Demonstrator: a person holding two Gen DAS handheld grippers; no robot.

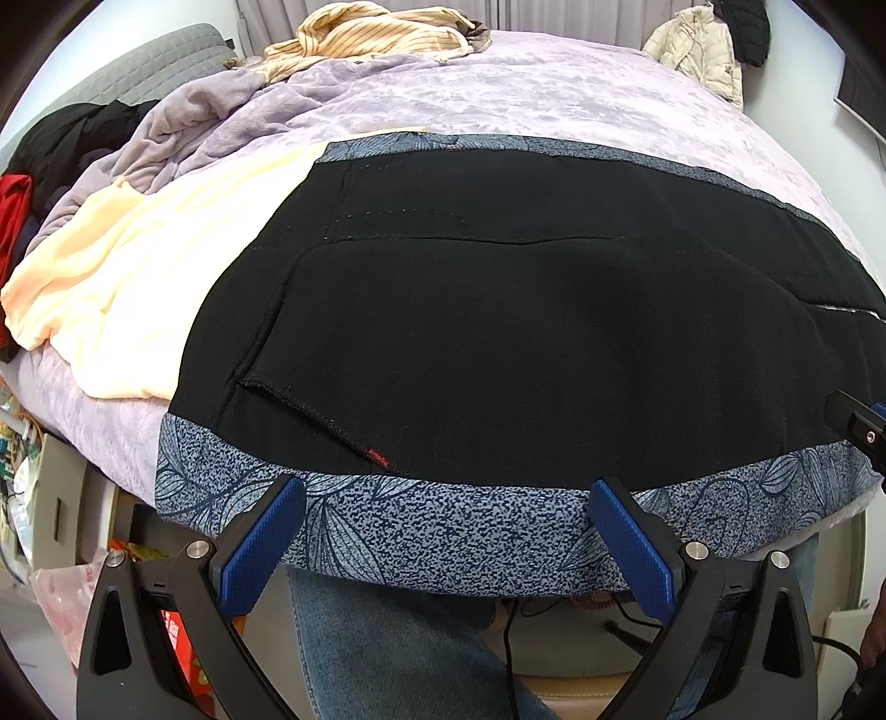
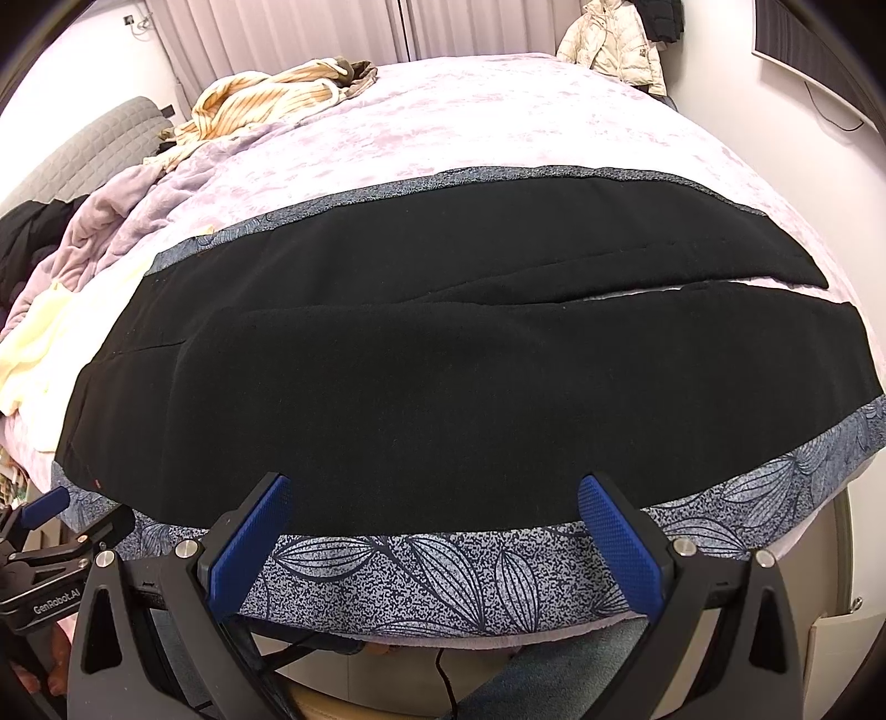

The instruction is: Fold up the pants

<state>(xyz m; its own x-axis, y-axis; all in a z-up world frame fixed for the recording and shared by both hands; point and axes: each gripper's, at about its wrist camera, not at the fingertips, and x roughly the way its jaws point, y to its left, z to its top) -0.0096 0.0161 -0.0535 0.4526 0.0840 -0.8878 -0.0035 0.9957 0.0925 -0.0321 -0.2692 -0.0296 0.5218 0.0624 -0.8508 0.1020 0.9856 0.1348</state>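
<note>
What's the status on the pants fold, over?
Both tongs, left and right, open, holding nothing. Black pants flat on patterned cloth, legs apart, unfolded. Cream blanket touching waist end.

blue leaf-print mat [image 2: 443,570], lilac bedspread [image 2: 498,122], cream blanket [image 1: 127,277], striped garment [image 1: 365,33], white puffer jacket [image 1: 698,50]

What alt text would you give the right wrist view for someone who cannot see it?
Black pants lie spread flat on a blue leaf-print cloth over a lilac bed, legs parting toward the right. The right gripper hovers at the near edge, jaws open and empty; the left gripper shows at far left.
</note>
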